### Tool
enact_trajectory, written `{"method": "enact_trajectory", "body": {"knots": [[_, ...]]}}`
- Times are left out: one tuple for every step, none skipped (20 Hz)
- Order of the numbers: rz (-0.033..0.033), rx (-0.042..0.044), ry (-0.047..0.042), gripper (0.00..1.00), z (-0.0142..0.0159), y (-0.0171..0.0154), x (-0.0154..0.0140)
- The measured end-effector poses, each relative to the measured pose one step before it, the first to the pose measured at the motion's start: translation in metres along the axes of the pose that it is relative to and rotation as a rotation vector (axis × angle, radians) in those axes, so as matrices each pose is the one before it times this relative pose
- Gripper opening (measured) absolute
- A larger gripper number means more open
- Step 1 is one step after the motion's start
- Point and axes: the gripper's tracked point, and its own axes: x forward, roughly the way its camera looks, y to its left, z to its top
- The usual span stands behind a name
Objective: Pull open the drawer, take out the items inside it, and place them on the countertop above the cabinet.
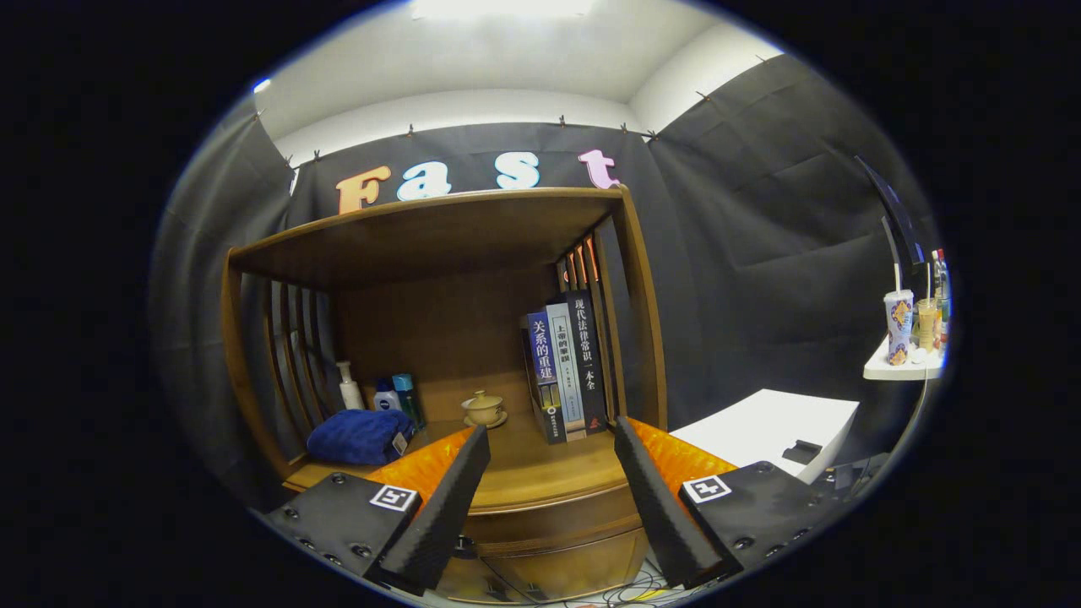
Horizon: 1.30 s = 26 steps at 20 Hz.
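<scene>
Fingers (460, 498) spread wide, holding nothing, gripper (549, 490) facing the shut drawer (549, 519); I risk missing its knob (463, 545) (half hidden) and scraping the cabinet (642, 338).

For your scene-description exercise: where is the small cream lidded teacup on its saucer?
In the gripper view, the small cream lidded teacup stands on the wooden countertop, between the folded blue towel and the upright books, beyond the open gripper.
</scene>
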Motion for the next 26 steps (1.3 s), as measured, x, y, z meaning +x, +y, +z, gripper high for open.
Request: {"method": "enact_trajectory", "body": {"knots": [[0.00164,0.00236,0.00243,0.98,-0.00154,0.00186,0.00018],[0.00321,0.00305,0.00223,0.98,-0.00169,0.00138,0.00026],[0.00346,0.00225,0.00259,0.98,-0.00128,0.00273,-0.00008],[0.00391,0.00133,0.00148,0.98,-0.00156,0.00053,0.00076],[0.00356,0.00127,0.00278,0.98,-0.00141,0.00139,0.00081],[0.00461,0.00251,0.00312,0.98,-0.00284,0.00173,0.00137],[0.00871,0.00181,0.00430,0.98,-0.00282,0.00218,0.00073],[0.00866,0.00144,0.00050,0.98,-0.00353,0.00276,0.00167],[0.00528,0.00022,-0.00073,0.98,-0.00299,0.00259,0.00125],[0.00084,0.00200,0.00137,0.98,-0.00520,0.00123,0.00270],[0.00158,0.00506,0.00469,0.98,-0.00660,0.00189,0.00138],[0.00556,0.00676,0.00630,0.98,-0.00929,0.00255,0.00291],[0.00966,0.00464,0.00364,0.98,-0.00899,0.00351,0.00284],[0.01316,-0.00019,0.00189,0.98,-0.00945,0.00511,0.00282],[0.01396,-0.01203,0.00172,0.98,-0.01028,0.00642,0.00274],[0.01442,-0.01723,-0.00041,0.98,-0.00956,0.00502,0.00326],[0.01604,-0.02567,0.00652,0.98,-0.01139,0.00471,0.00299],[0.01373,-0.02433,0.01254,0.98,-0.01303,0.00361,0.00646],[0.01386,-0.01738,0.01601,0.98,-0.01423,0.00388,0.00526],[0.01470,-0.00866,0.02053,0.99,-0.01294,0.00315,0.00500],[0.01474,-0.00190,0.01989,0.99,-0.01444,0.00576,0.00434],[0.01398,0.00604,0.02439,0.99,-0.01466,0.00638,0.00148],[0.01142,0.00685,0.02457,0.99,-0.01377,0.00602,0.00487],[0.00617,0.00329,0.02337,0.99,-0.01193,0.00190,0.00441],[0.00297,-0.00148,0.02110,0.99,-0.00998,0.00081,0.00578],[0.00354,-0.00360,0.01782,0.99,-0.00972,0.00110,0.00439]]}}
